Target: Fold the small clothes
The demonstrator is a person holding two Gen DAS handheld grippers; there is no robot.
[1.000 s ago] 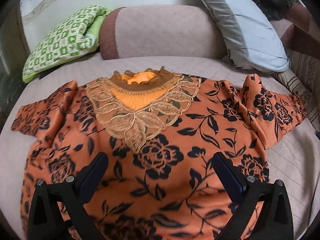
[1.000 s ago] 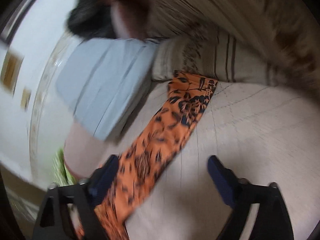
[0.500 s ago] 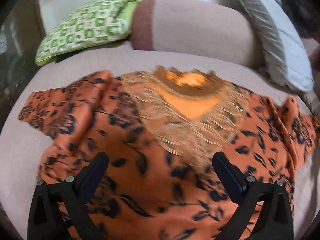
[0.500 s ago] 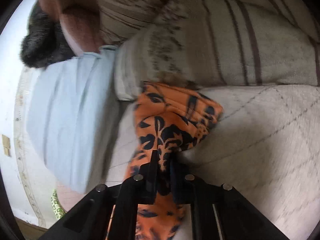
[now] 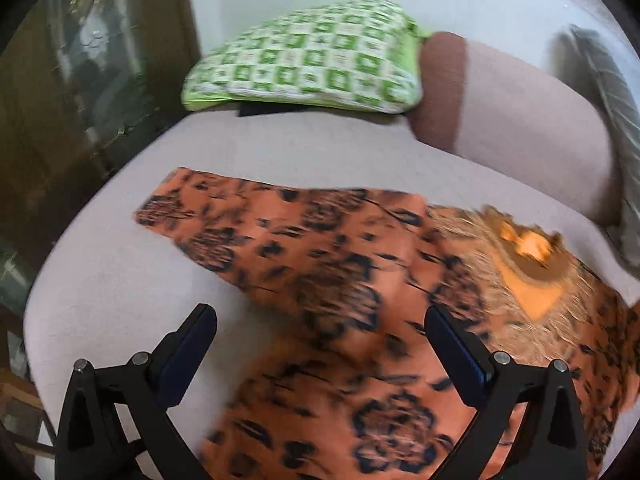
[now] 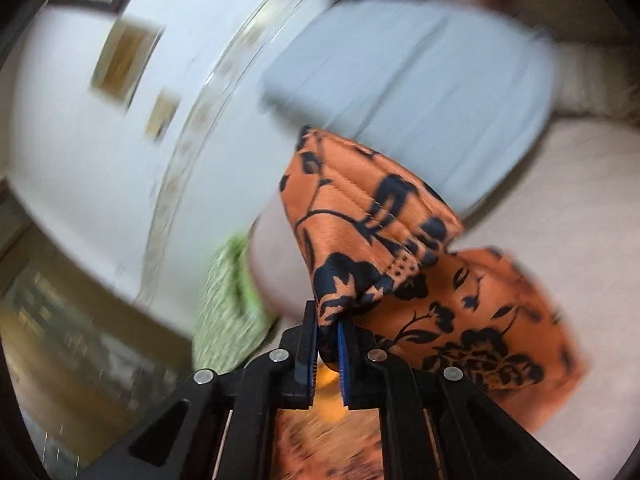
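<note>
An orange blouse with black flowers [image 5: 336, 280] lies spread on a pale bed. Its lace neckline [image 5: 520, 276] is at the right in the left wrist view, and its left sleeve [image 5: 192, 216] stretches flat toward the upper left. My left gripper [image 5: 320, 344] is open above the blouse near that sleeve's base, with nothing between its fingers. My right gripper [image 6: 328, 340] is shut on the cuff of the other sleeve [image 6: 360, 224], lifted off the bed; the rest of that sleeve [image 6: 480, 320] trails below to the right.
A green checked pillow [image 5: 312, 60] and a pink-brown bolster [image 5: 520, 104] lie at the head of the bed. A grey pillow [image 6: 420, 88] stands behind the lifted sleeve. The bed's left edge drops off beside dark furniture [image 5: 60, 120].
My right gripper closed on the right sleeve's cuff and lifted it off the bed. My left gripper moved left across the blouse, from the chest toward the left sleeve, staying open.
</note>
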